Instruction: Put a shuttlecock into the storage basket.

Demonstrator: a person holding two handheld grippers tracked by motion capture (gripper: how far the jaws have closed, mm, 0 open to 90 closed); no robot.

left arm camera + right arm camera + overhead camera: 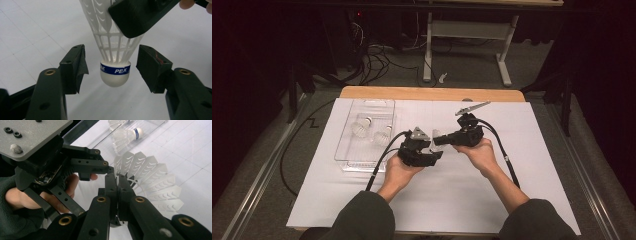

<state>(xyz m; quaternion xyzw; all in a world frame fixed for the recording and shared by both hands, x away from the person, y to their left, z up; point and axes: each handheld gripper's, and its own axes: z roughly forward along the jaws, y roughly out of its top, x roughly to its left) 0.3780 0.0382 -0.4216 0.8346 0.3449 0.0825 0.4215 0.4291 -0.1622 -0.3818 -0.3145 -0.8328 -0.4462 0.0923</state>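
Pinching the white shuttlecock (150, 180) by the edge of its feather skirt, my right gripper (117, 182) has its jaws clenched flat together on the plastic vanes. That shuttlecock hangs in the air above the white sheet (492, 185), cork end pointing toward my left gripper (112, 67). My left gripper is released: its jaws stand wide apart, one on either side of the cork (115, 75), with a clear gap on both sides and nothing touching.

Seen through the left gripper view, the cork carries a blue band with white letters, and one jaw of my right gripper crosses the skirt just above it. From the right gripper view I see the spread of the skirt fanning out to the side of my closed jaws, and my left hand (37, 200) wrapped round the other gripper close by.

From the high view, the shuttlecock (436, 135) is a small pale patch between the two grippers, my left gripper (434, 150) just below it and my right gripper (439, 140) beside it. Away from it on my left lies a clear tray (346, 150) with two more shuttlecocks (361, 127) inside, well apart from my hands. Bare sheet stretches around the shuttlecock toward me and to my right; the wooden table edge (432, 93) lies beyond it.
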